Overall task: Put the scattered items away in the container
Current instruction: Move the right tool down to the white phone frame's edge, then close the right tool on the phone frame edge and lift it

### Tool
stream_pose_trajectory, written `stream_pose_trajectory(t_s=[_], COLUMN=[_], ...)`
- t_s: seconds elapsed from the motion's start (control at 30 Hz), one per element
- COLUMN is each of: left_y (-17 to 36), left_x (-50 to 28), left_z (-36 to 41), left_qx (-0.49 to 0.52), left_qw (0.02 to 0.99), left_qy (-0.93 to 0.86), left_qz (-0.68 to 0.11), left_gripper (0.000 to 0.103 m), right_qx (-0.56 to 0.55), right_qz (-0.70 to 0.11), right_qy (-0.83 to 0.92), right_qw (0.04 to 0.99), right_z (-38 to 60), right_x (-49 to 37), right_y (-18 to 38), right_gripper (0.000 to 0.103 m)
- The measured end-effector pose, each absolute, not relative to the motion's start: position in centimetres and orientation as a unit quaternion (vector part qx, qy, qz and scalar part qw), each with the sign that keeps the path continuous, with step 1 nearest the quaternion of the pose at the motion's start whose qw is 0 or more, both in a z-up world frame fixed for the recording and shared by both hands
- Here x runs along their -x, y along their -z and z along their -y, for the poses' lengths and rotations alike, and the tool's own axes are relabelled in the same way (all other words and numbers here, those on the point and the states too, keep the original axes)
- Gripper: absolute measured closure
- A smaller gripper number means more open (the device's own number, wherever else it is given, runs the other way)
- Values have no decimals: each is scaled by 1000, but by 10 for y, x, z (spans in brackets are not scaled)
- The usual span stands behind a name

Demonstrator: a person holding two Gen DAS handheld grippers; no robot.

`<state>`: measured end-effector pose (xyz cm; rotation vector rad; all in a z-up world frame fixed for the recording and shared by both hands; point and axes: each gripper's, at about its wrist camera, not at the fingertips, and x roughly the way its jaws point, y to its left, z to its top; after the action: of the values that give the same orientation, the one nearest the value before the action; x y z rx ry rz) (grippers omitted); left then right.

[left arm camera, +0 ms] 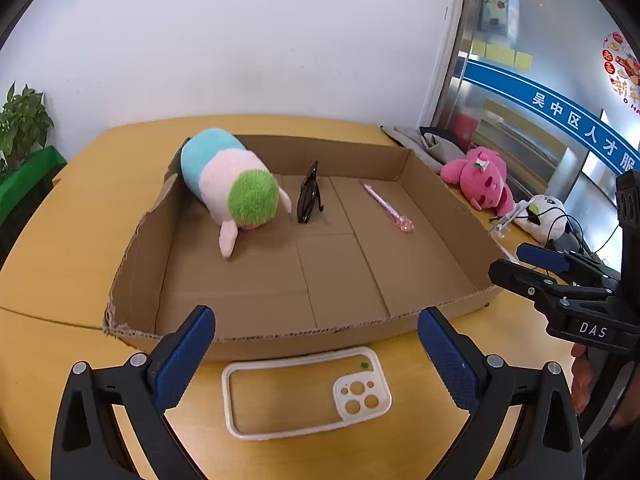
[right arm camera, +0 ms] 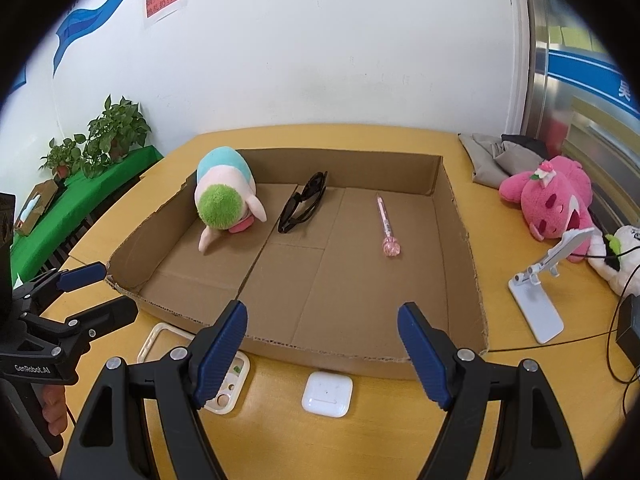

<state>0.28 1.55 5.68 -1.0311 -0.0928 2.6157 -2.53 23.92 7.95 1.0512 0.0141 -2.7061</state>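
Cardboard tray (left arm camera: 448, 208) sits on the wooden desk (left arm camera: 88, 208), its low torn front wall standing between both grippers and the tray floor. Inside lie a plush toy (left arm camera: 232, 184) at the left wall, sunglasses (left arm camera: 309, 194) just beside it, and a pink pen (left arm camera: 386, 208) further right, apart from both. Outside, just before the front wall, a white phone case (left arm camera: 304, 392) lies flat beneath the left gripper (left arm camera: 316, 360), whose jaws stand wide and empty. The right gripper (right arm camera: 322, 352) is likewise wide and empty above a white earbud case (right arm camera: 327, 394) on the desk. A pink plush (right arm camera: 552, 200), phone stand (right arm camera: 540, 300), white plush (right arm camera: 616, 264) and cables crowd the desk's right side.
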Motion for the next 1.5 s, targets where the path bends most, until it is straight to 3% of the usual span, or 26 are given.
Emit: stream_pose_trajectory(t_s=[0.4, 0.47, 0.67, 0.7, 0.77, 0.87, 0.9, 0.93, 0.97, 1.27, 1.5], left_y=[-1, 10, 41, 45, 44, 44, 45, 45, 46, 35, -11], left_x=[-6, -1, 11, 12, 11, 9, 9, 9, 9, -2, -18], left_z=[17, 21, 34, 35, 34, 34, 34, 35, 35, 40, 39], left_qx=[436, 452, 506, 512, 509, 509, 510, 512, 514, 504, 459], left_qw=[134, 127, 104, 100, 100, 93, 93, 94, 93, 92, 94], left_qy=[-888, -881, -853, -850, -853, -854, -853, -852, -851, -857, -882], left_qz=[50, 52, 71, 71, 64, 52, 52, 54, 55, 59, 51], left_gripper=[2, 5, 31, 36, 42, 61, 74, 87, 89, 98, 97], right_qx=[-440, -446, -461, -465, -473, -476, -477, -476, -478, -476, -417], right_qz=[12, 19, 22, 20, 14, -4, -10, -14, -15, -9, -14], right_qy=[876, 871, 865, 863, 859, 858, 859, 859, 858, 858, 886], right_qw=[198, 204, 198, 195, 197, 192, 189, 188, 190, 195, 201], right_z=[-197, -188, -167, -165, -160, -156, -155, -154, -154, -161, -165], right_x=[7, 8, 16, 17, 19, 20, 20, 20, 21, 13, -6], right_y=[-15, -7, 13, 17, 24, 31, 31, 31, 31, 28, -16], right_gripper=[25, 25, 26, 28, 50, 69, 72, 85, 91, 93, 93])
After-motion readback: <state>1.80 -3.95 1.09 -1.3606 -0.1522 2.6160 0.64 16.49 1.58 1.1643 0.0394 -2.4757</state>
